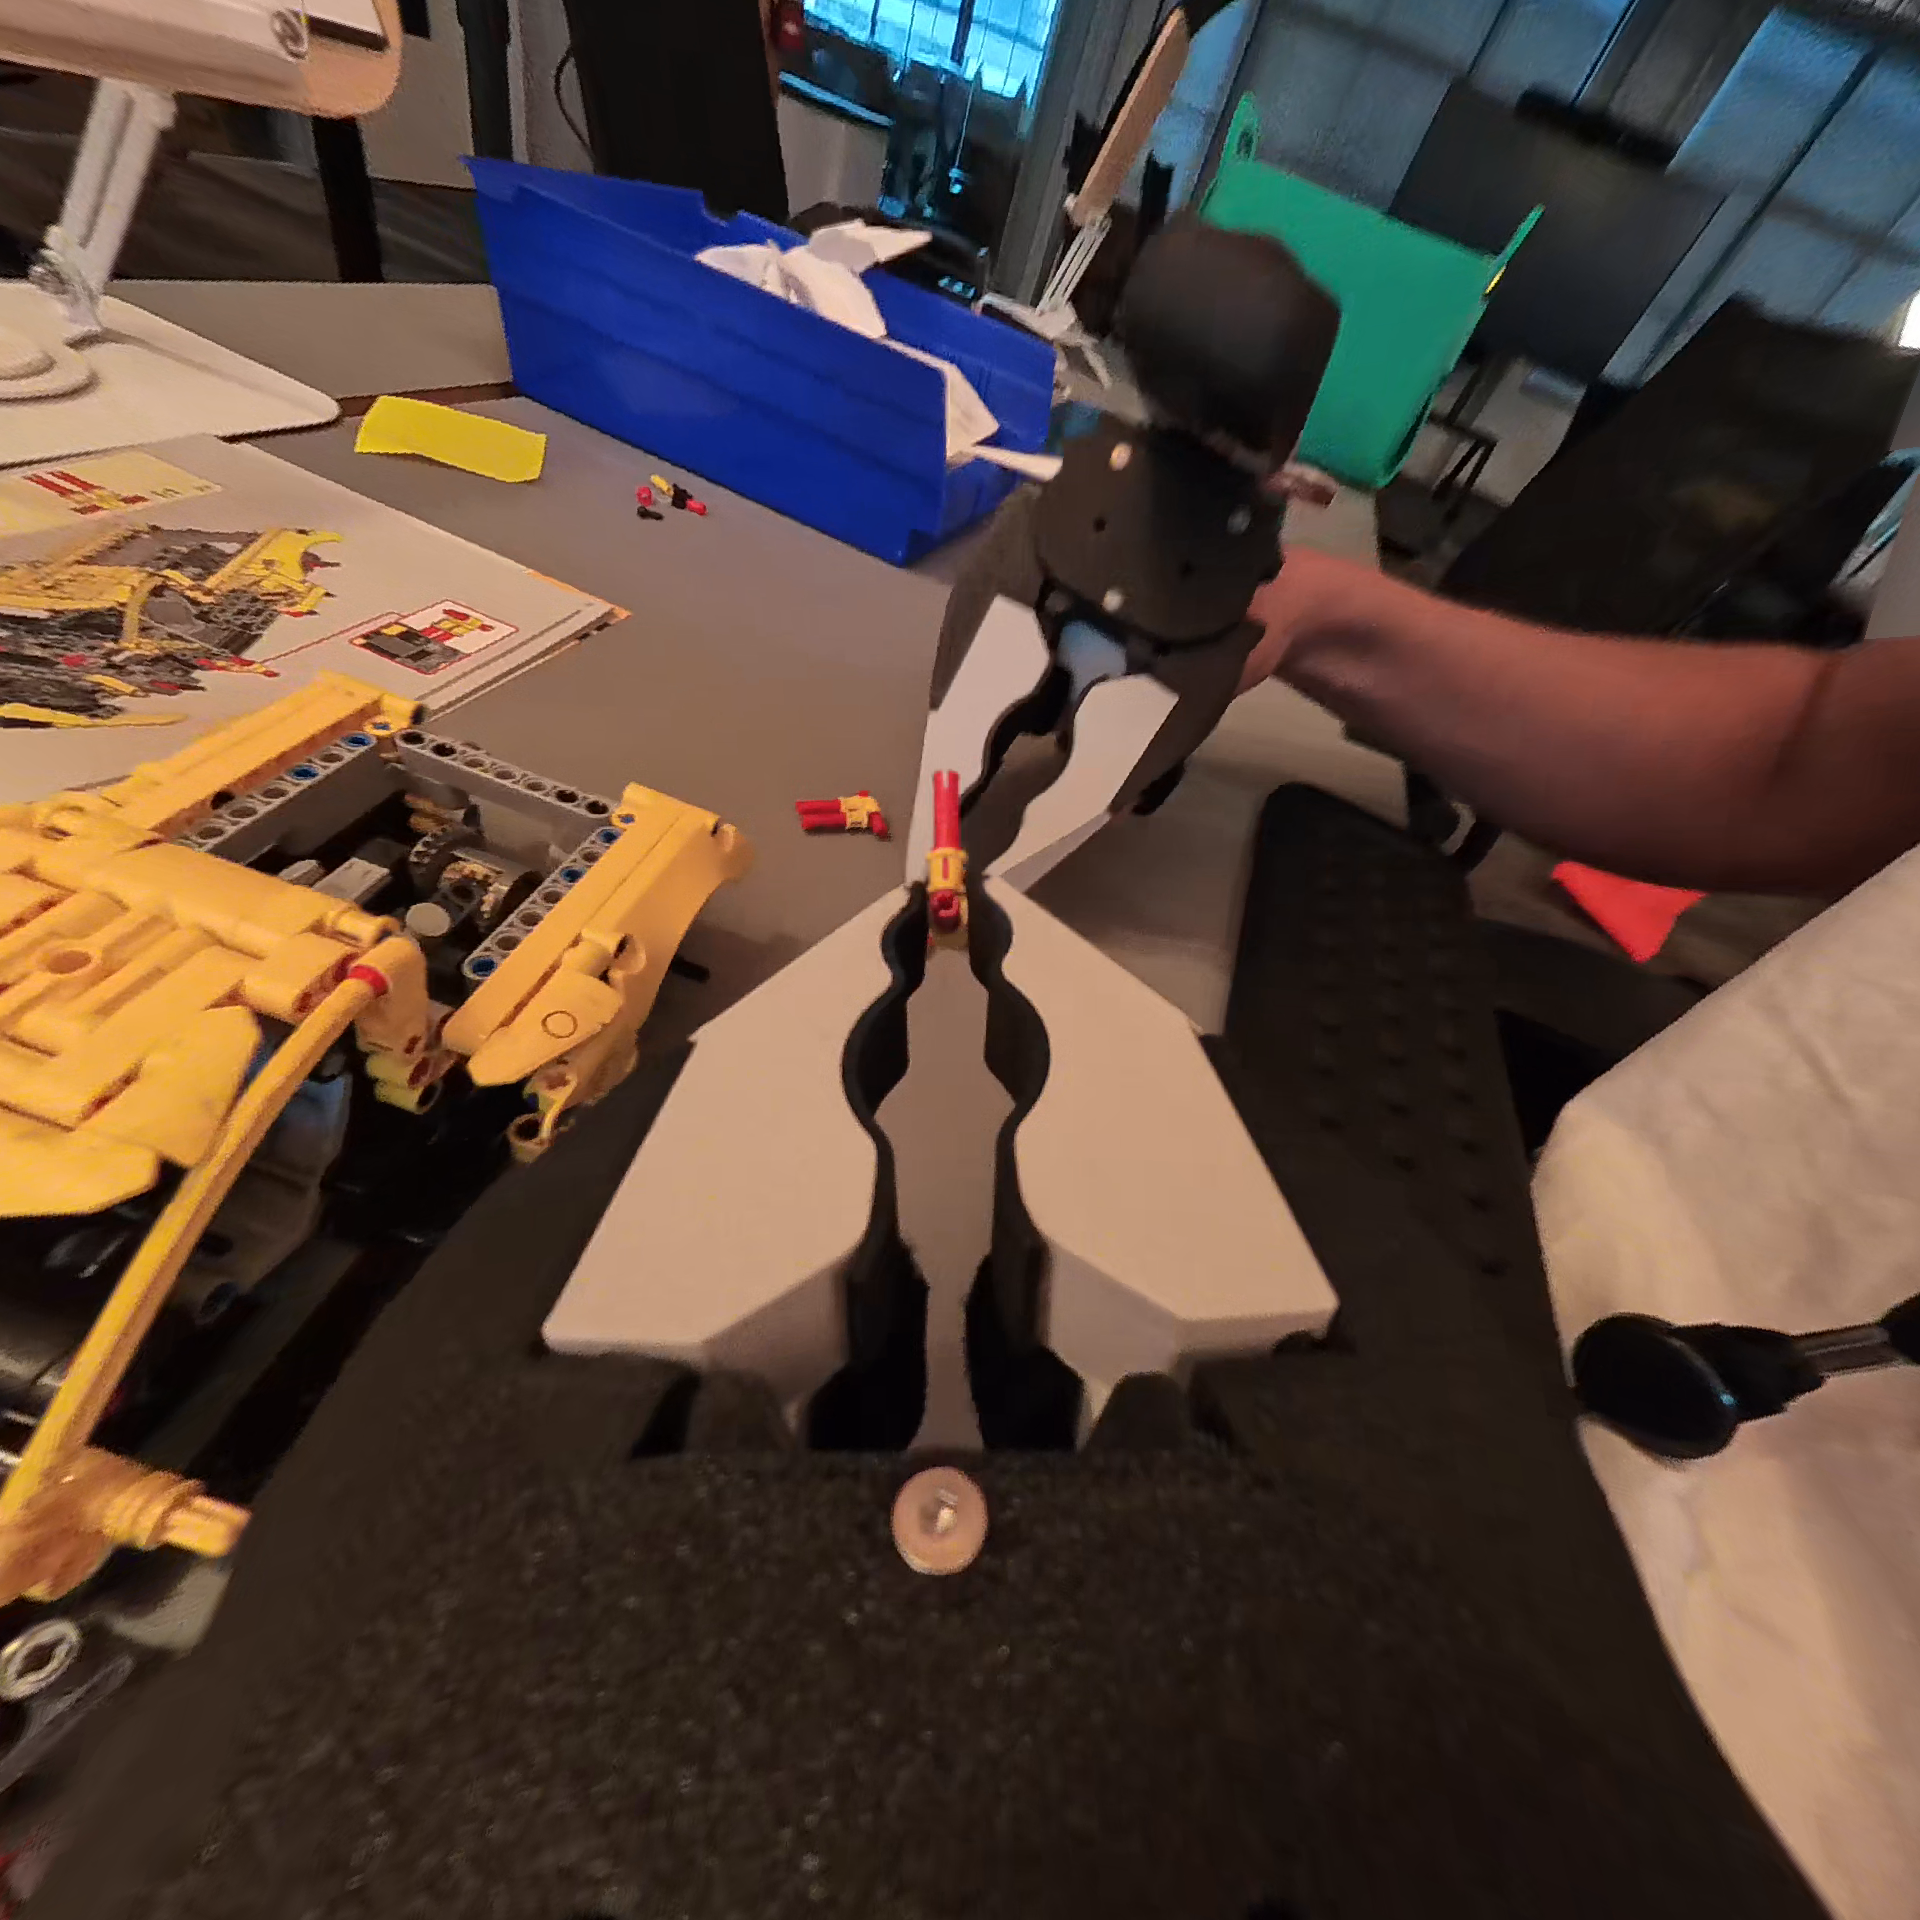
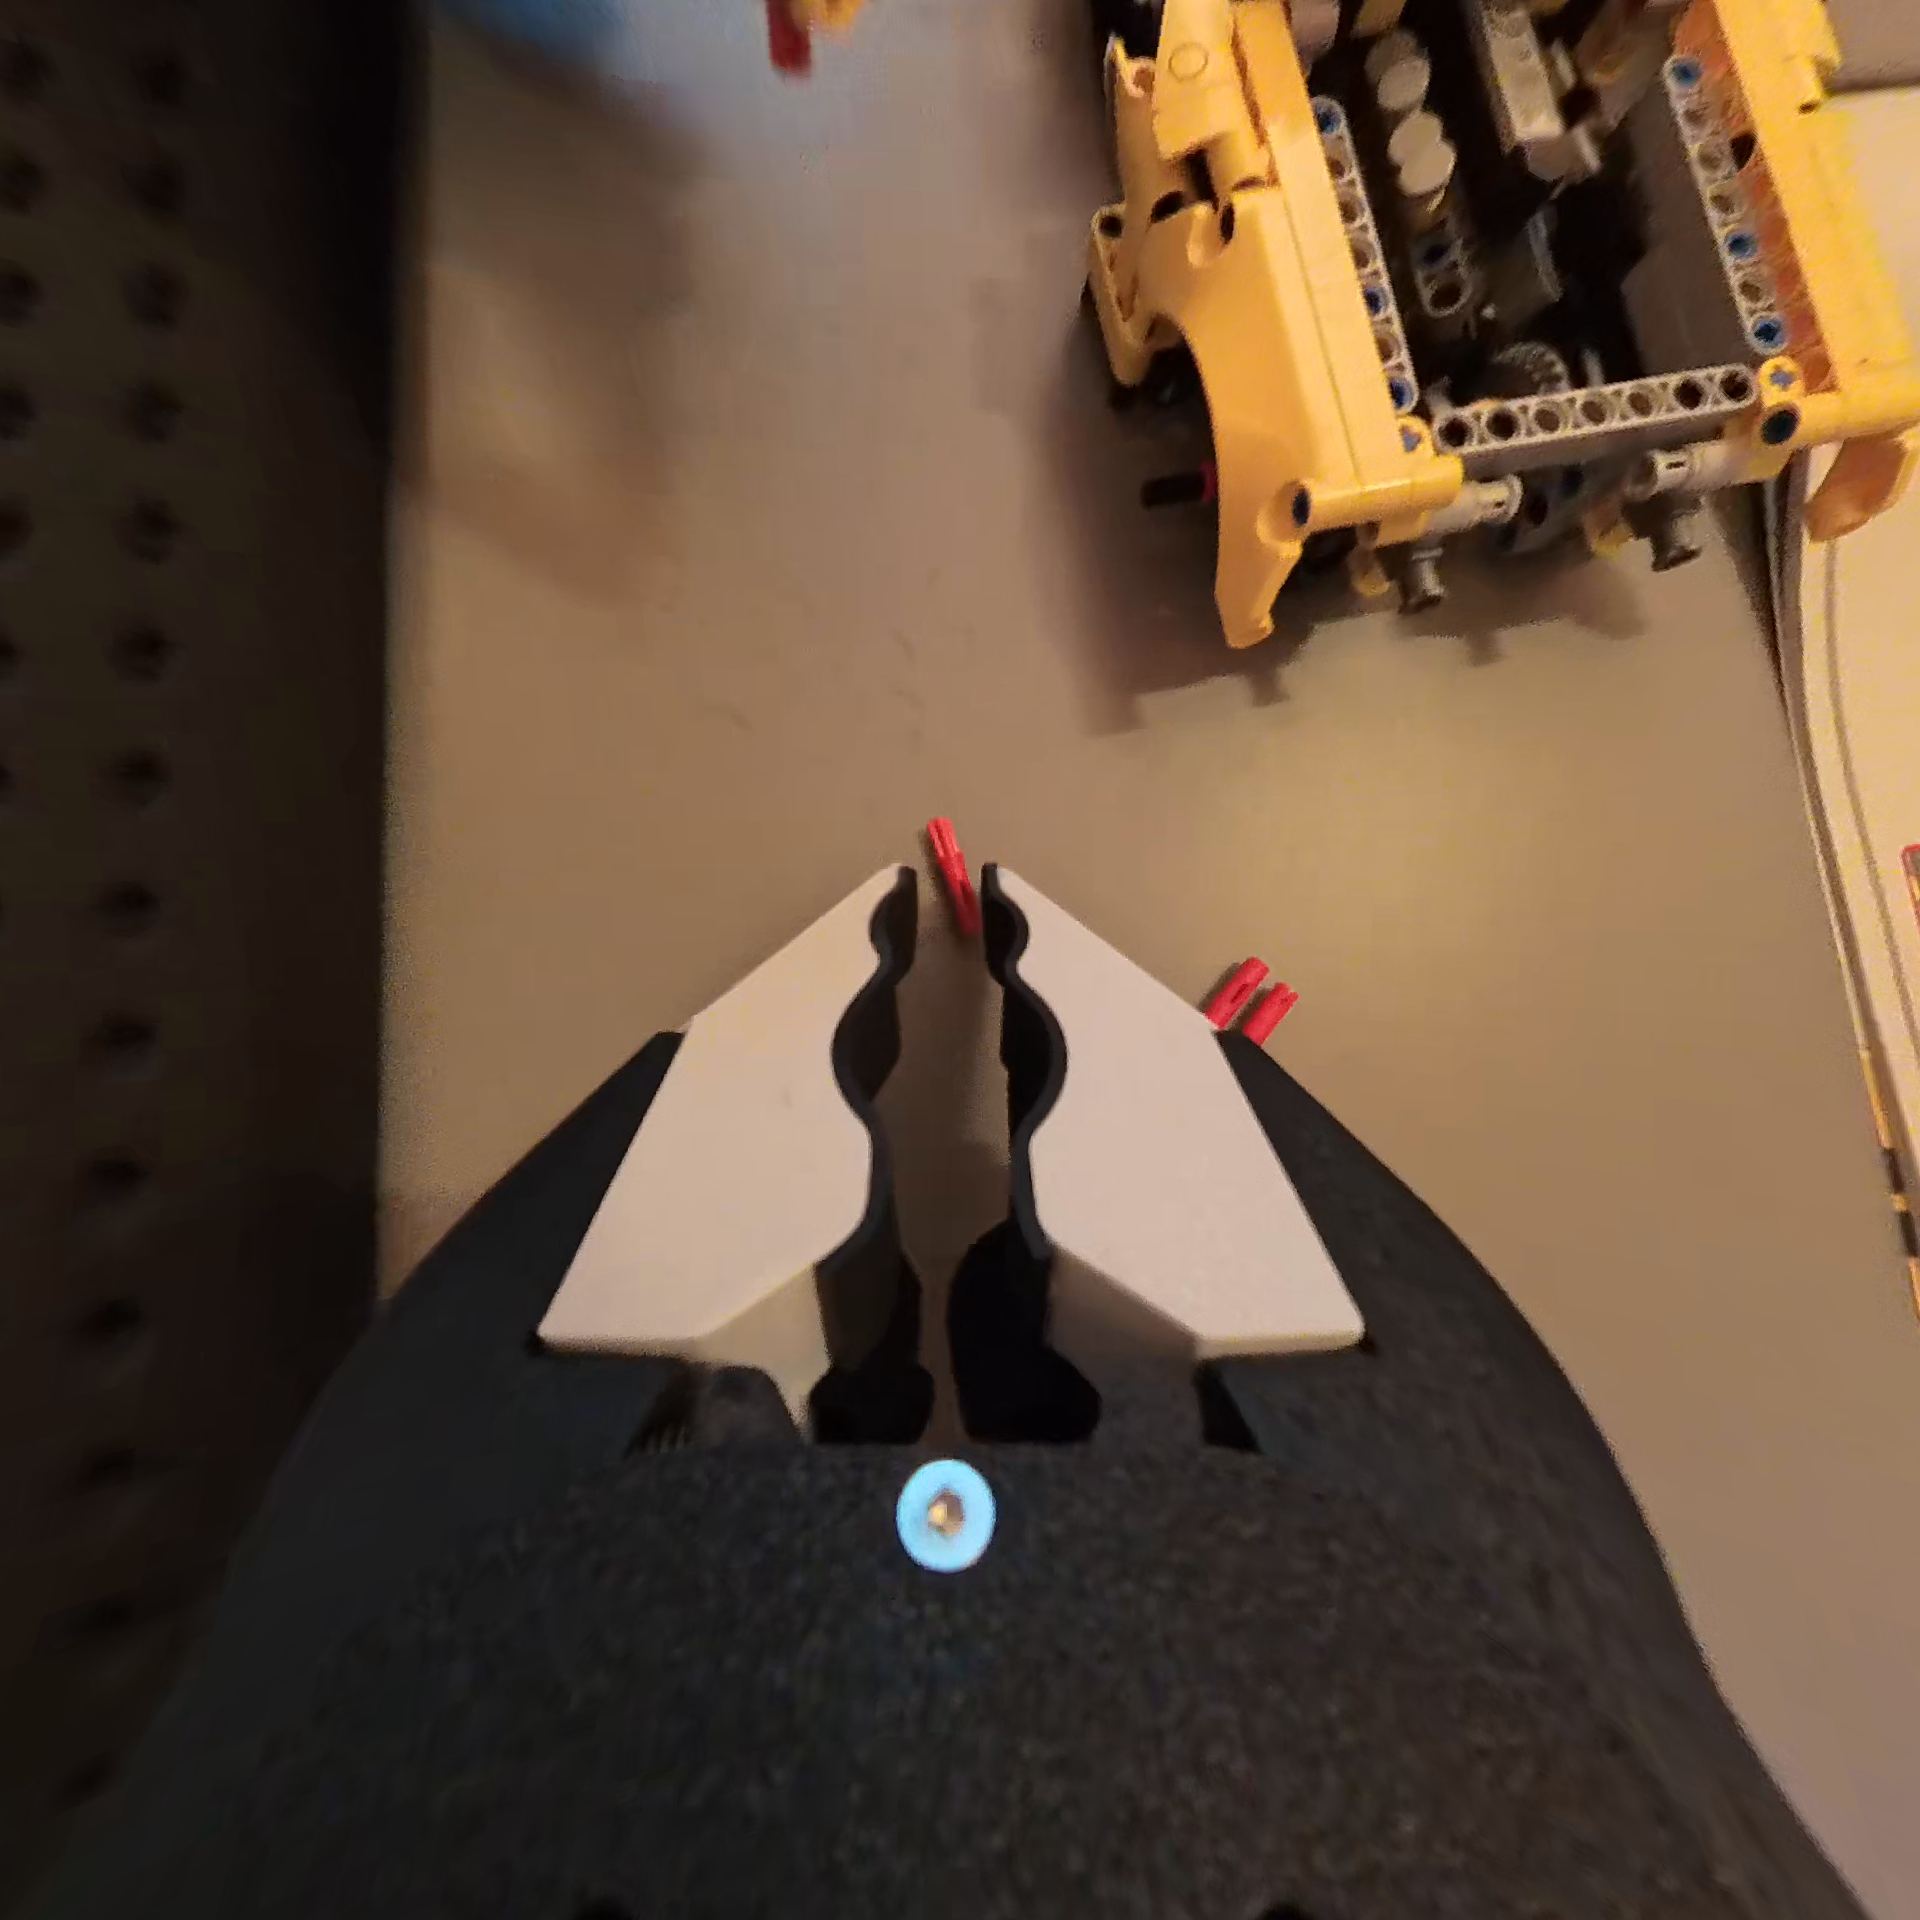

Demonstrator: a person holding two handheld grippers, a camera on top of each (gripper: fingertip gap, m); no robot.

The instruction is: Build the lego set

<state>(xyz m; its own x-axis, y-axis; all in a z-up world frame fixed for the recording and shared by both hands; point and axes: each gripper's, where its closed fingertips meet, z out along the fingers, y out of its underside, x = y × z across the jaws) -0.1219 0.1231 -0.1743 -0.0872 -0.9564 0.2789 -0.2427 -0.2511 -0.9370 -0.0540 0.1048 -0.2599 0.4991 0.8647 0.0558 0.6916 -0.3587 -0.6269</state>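
- Left gripper (image 1: 943, 914): jaws clamped on a small red-and-yellow lego piece (image 1: 945, 868) at the tips.
- Right gripper (image 2: 951, 899): jaws slightly parted around a red pin (image 2: 952, 873) above the counter (image 2: 727, 520).
- Yellow lego model (image 2: 1455, 312) at 1 o'clock.

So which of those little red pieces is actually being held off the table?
The red-and-yellow piece pinched upright in the left gripper; the red cluster lies loose on the table.

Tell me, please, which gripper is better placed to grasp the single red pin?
The right gripper: its tips straddle the red pin, whereas the left gripper is occupied, shut on a red-and-yellow piece.
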